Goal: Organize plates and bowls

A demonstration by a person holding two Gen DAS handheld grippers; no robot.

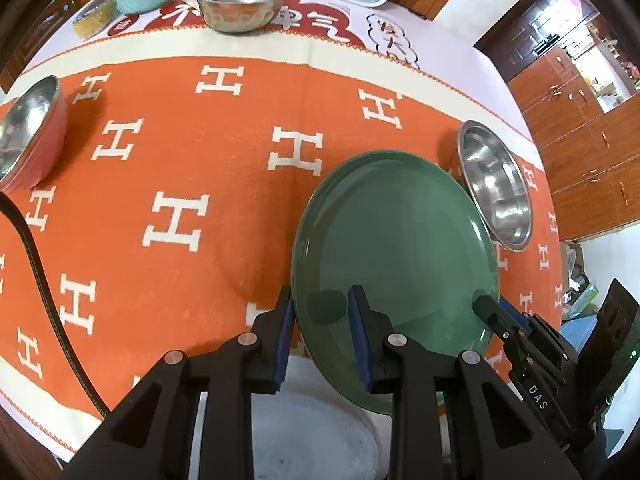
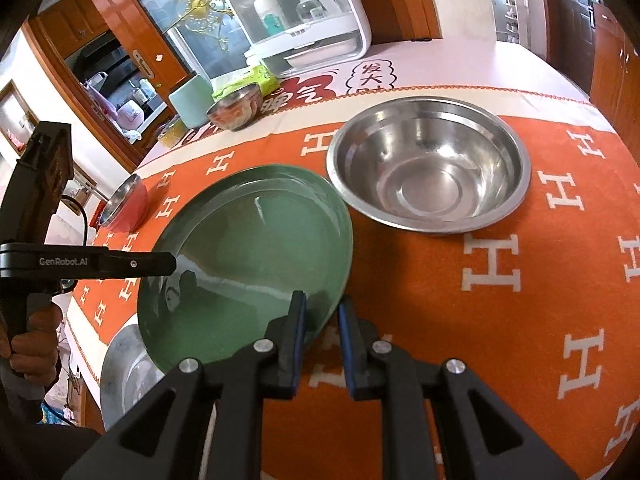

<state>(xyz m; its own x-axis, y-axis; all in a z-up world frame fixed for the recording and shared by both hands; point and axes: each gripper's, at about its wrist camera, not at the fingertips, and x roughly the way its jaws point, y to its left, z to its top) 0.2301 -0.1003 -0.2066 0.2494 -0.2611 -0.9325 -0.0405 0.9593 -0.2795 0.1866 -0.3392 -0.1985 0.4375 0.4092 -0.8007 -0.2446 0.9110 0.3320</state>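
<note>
The left gripper (image 1: 322, 312), lettered "GenRobot.AI" on one finger, is clamped on the near rim of the green plate (image 1: 396, 248). The right gripper (image 2: 322, 316), marked "DAS", pinches the plate's opposite rim. The plate is tilted, held between them above the orange cloth (image 1: 192, 168) patterned with white "H" letters on the bench (image 2: 460, 60). Just beyond the right gripper sits an empty steel bowl (image 2: 430, 164). Far ahead of the left gripper stands a smaller empty steel bowl (image 1: 242, 6); to its left, a red bowl (image 1: 32, 136).
</note>
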